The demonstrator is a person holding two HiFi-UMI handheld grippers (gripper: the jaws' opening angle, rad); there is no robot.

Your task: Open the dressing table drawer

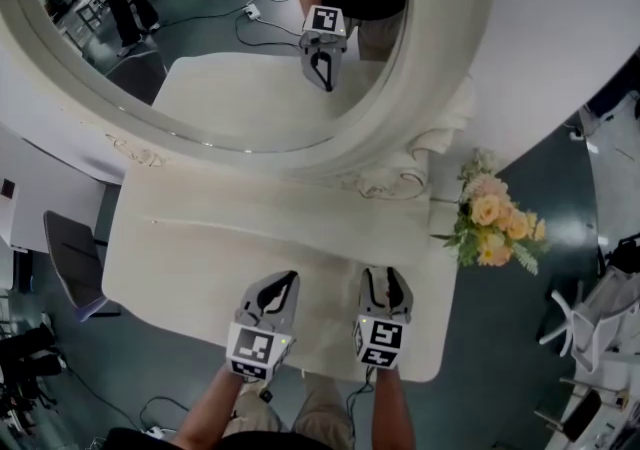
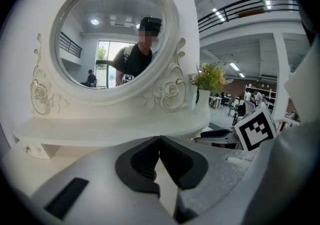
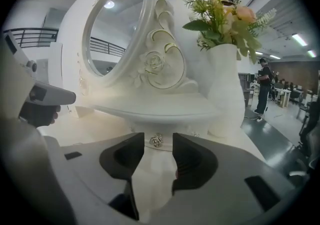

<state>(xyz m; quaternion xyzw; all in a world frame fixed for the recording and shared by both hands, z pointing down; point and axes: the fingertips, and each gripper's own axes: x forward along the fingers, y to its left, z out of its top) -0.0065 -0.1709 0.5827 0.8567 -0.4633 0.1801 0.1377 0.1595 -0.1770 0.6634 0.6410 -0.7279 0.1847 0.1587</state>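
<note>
The white dressing table (image 1: 190, 248) carries an oval mirror (image 1: 200, 48) on a carved base. Under the mirror's shelf is a small drawer front with a metal knob (image 3: 156, 140). My right gripper (image 1: 385, 276) hovers over the tabletop near its front edge. In the right gripper view its jaws (image 3: 158, 135) stand open and empty, and the knob shows through the gap, further off. My left gripper (image 1: 284, 280) hangs beside it on the left. Its jaws (image 2: 159, 139) are shut with nothing between them and point at the mirror base.
A white vase of peach and yellow flowers (image 1: 495, 220) stands at the table's right end, close to the right of the mirror base. A grey chair (image 1: 70, 263) sits left of the table and a white chair frame (image 1: 590, 313) to the right. People stand in the hall behind (image 3: 263, 86).
</note>
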